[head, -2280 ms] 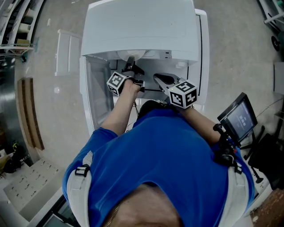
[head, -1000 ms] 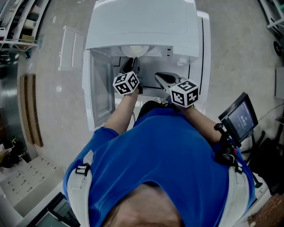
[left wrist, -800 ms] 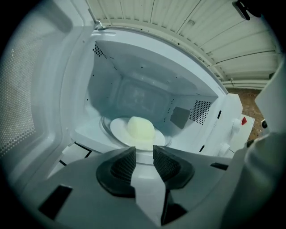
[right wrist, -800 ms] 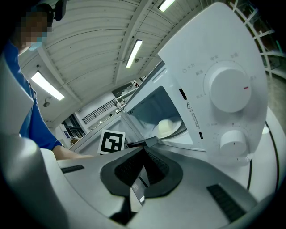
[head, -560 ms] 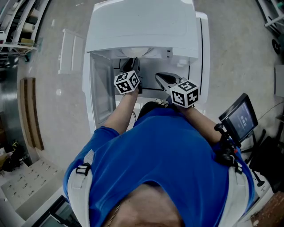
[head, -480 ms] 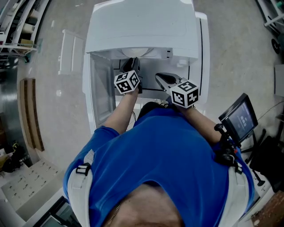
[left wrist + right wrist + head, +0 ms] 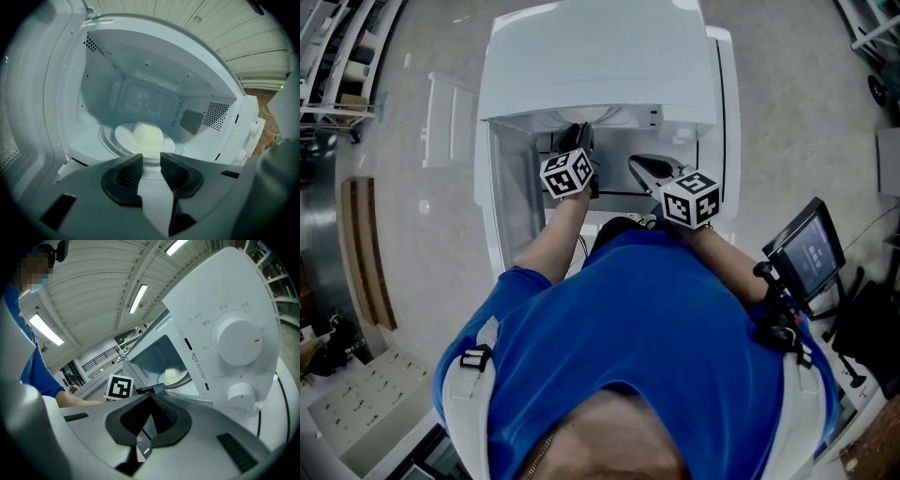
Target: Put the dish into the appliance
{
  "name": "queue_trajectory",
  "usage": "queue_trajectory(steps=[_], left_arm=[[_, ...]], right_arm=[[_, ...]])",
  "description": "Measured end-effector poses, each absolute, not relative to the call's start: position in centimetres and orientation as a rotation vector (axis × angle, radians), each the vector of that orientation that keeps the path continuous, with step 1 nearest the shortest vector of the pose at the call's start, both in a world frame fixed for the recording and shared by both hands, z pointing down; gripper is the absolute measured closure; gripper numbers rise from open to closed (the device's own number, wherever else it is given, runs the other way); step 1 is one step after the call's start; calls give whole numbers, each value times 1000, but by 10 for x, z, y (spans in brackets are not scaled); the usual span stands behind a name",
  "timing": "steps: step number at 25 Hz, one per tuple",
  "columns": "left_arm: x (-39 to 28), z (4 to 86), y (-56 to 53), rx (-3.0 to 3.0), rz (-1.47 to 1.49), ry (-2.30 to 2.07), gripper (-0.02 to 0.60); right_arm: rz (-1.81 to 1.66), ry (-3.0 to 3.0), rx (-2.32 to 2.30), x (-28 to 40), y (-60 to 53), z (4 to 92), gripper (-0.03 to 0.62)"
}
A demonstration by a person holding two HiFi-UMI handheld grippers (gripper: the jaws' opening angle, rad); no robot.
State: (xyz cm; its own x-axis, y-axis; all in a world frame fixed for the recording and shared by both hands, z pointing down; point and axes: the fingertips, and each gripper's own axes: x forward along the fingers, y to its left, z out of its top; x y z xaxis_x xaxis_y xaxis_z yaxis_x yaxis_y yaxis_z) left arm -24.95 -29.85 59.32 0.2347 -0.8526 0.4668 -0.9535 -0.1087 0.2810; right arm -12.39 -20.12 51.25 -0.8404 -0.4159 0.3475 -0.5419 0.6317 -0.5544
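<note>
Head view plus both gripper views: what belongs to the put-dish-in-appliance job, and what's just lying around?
Job:
microwave, its door open
pale dish inside it
left gripper, jaws apart, empty
right gripper, jaws together

Lying about:
screen on a stand
wooden boards
shelving rack
white panel on the floor

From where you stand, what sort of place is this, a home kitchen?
Probably not: more a lab or workshop hall. A concrete floor lies around the microwave, metal shelving stands at the edge, and strip lights hang under a ribbed ceiling.
</note>
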Motion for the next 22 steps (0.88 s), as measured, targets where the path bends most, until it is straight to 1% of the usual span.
queue_trajectory(steps=[8, 18, 22], left_arm=[[-248, 593, -300, 2004, 254, -1624, 457], [-226, 581, -298, 2072, 202, -1582, 459], [-223, 566, -288, 2101, 168, -1594, 498]], right_arm=[[1001, -2658, 806, -124, -202, 513, 592], [1019, -2645, 841, -112, -206, 517, 592], [998, -2669, 829, -114, -202, 511, 592]])
